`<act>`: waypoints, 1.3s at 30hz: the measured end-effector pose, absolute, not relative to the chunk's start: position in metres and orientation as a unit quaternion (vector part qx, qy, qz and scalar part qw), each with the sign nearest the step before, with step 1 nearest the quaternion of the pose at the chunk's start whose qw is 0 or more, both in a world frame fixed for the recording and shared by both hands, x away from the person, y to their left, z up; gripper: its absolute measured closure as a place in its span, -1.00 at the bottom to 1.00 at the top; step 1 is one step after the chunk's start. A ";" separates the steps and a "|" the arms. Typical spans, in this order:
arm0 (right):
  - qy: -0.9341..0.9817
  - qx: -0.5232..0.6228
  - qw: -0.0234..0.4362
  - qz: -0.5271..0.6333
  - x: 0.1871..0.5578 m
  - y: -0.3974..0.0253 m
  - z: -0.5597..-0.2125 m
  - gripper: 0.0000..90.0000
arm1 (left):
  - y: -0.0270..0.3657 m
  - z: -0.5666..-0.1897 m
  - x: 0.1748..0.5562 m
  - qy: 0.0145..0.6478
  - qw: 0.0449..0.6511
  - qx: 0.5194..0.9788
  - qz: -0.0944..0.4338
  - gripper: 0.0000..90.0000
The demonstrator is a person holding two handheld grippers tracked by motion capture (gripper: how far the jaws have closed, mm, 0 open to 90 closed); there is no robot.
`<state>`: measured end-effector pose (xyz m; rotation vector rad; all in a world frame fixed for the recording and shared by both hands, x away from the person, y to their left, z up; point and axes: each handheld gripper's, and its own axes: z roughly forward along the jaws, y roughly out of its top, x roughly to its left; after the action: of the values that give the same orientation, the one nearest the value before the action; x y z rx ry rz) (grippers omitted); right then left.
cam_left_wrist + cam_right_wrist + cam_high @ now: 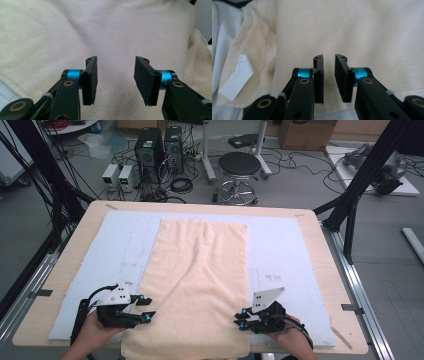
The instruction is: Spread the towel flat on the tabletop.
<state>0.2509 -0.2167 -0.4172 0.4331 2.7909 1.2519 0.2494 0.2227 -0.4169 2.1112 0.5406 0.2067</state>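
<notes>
On the worktop point(320, 270) the cream towel point(200, 270) lies flat down the middle. Left gripper point(146, 309) gapes wide and empty, right gripper point(241, 318) barely parted, empty too. Soft, floppy stuff, so I'd pinch the near corners.

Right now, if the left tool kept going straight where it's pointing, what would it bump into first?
Most likely the towel. The left tool stands open and aims at the cream cloth, with nothing in between, though how near it is I can't tell.
</notes>
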 end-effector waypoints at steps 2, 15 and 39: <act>0.894 0.157 0.037 0.417 0.259 -0.221 -0.412 0.46 | 0.223 -0.415 0.255 0.224 0.464 0.853 0.088 0.10; 0.864 0.236 0.089 0.436 0.300 -0.236 -0.400 -0.21 | 0.228 -0.409 0.284 0.269 0.477 0.830 0.110 -0.29; 0.867 0.237 0.110 0.425 0.352 -0.216 -0.380 -0.38 | 0.237 -0.384 0.335 0.321 0.455 0.821 0.126 -0.33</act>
<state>0.3516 -0.2160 -0.3801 0.6954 2.5465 1.2497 0.3351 0.2375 -0.3840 2.0255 0.7906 0.3107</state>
